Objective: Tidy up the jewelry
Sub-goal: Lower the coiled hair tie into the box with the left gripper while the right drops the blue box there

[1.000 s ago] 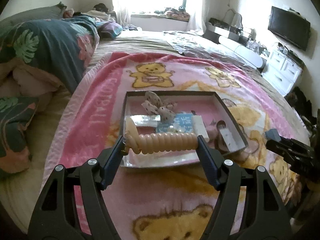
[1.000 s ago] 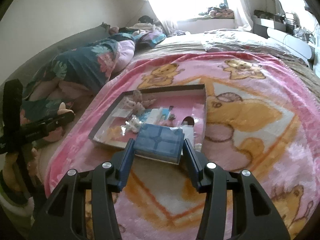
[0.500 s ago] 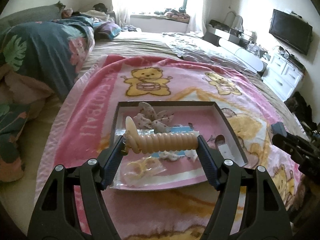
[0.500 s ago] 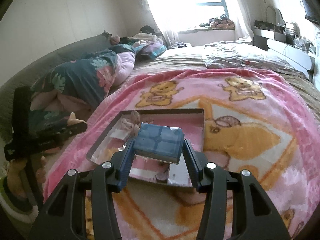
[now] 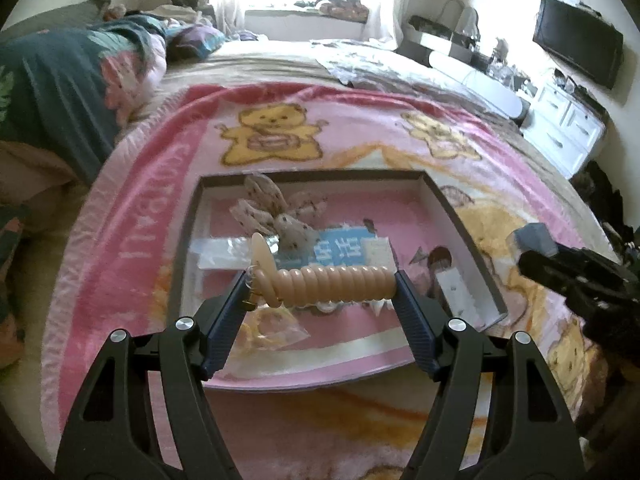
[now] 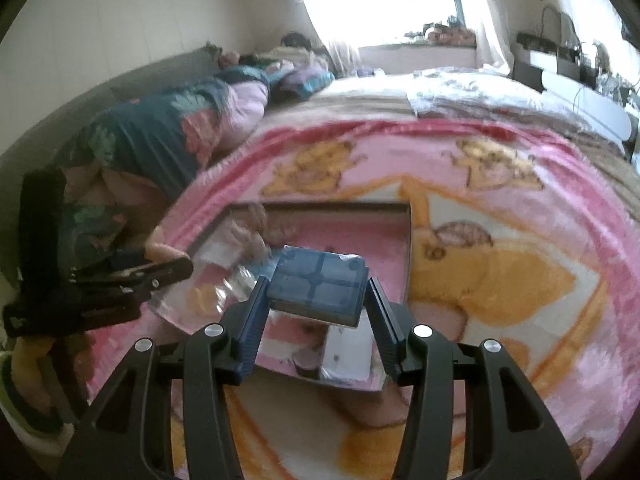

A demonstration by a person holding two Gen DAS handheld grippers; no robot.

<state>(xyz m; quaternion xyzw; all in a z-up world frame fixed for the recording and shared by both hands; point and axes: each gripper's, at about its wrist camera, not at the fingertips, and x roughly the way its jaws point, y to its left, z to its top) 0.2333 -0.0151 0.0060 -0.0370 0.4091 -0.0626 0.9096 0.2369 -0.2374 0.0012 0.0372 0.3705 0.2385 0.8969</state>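
The shallow tray (image 5: pixel 436 196) lies on the pink bear blanket (image 5: pixel 160 168) over the bed, and everything here is placed against it. The left wrist view shows its contents sharply: a spotted fabric bow (image 5: pixel 276 212) near the far wall, a blue printed packet (image 5: pixel 340 248) just nearer than the bow, clear plastic bags (image 5: pixel 224 254) toward the left wall, and a white card (image 5: pixel 456 292) by the right wall. In that view the left tongs (image 5: pixel 320 292) are clamped on a beige spiral hair tie (image 5: pixel 336 286), held crosswise above the tray's near half, one loose coil sticking up at its left end. The right tongs (image 5: pixel 576 276) appear only as a dark shape off the tray's right side.

The right wrist view is blurred; the tray (image 6: pixel 408 248) and bow (image 6: pixel 252 224) are smeared. It alone shows the right tongs (image 6: pixel 316 312) pinched on a blue gridded box (image 6: pixel 320 284), raised above the tray's near edge. The box hides the tray's middle. The left tongs (image 6: pixel 132 276) sit left of the tray, their grip hard to make out.
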